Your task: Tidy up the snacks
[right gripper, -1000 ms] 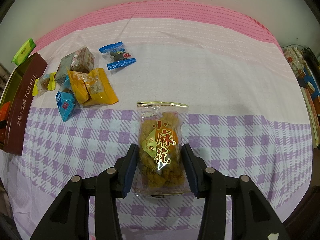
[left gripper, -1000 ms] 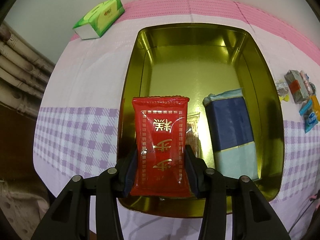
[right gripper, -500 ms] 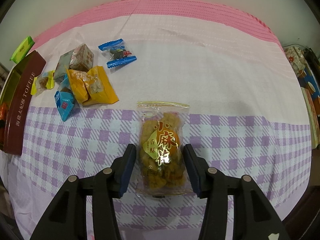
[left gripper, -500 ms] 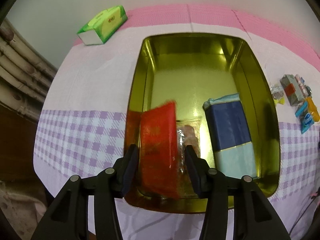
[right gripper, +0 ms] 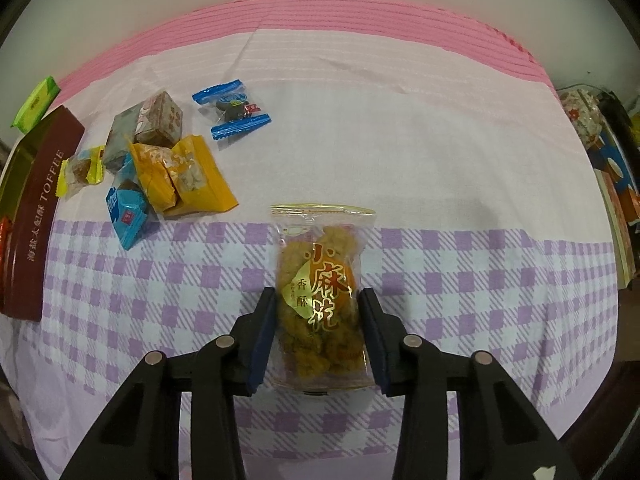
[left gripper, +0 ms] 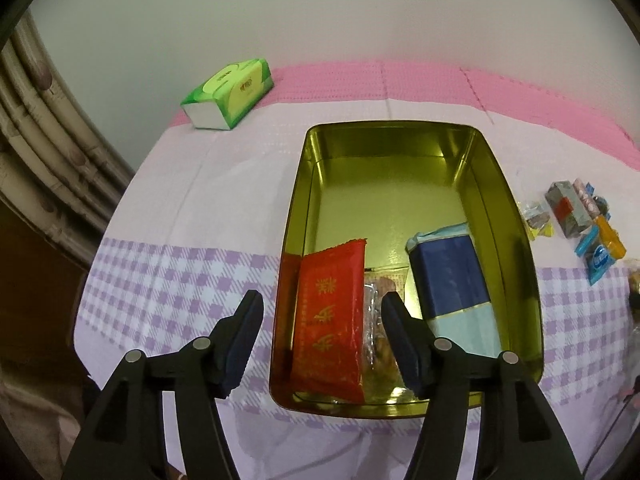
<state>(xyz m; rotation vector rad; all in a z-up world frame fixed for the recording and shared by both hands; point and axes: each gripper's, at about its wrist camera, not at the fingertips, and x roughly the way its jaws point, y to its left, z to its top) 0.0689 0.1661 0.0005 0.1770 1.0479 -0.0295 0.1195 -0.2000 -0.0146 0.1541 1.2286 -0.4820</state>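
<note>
The left gripper (left gripper: 322, 320), jaws just spread, hung over one gold tin (left gripper: 400, 152) holding three packets, while the right gripper (right gripper: 318, 330), jaws just closing, pinched one fried-snack packet (right gripper: 320, 296) at lower centre.

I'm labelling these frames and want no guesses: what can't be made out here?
- Clear packet in the gold tin, left wrist view: mostly hidden by the red packet and a finger.
- Things at the table's right edge, right wrist view: cut off, distorted.
- Small candies, left wrist view: too small to read.
</note>
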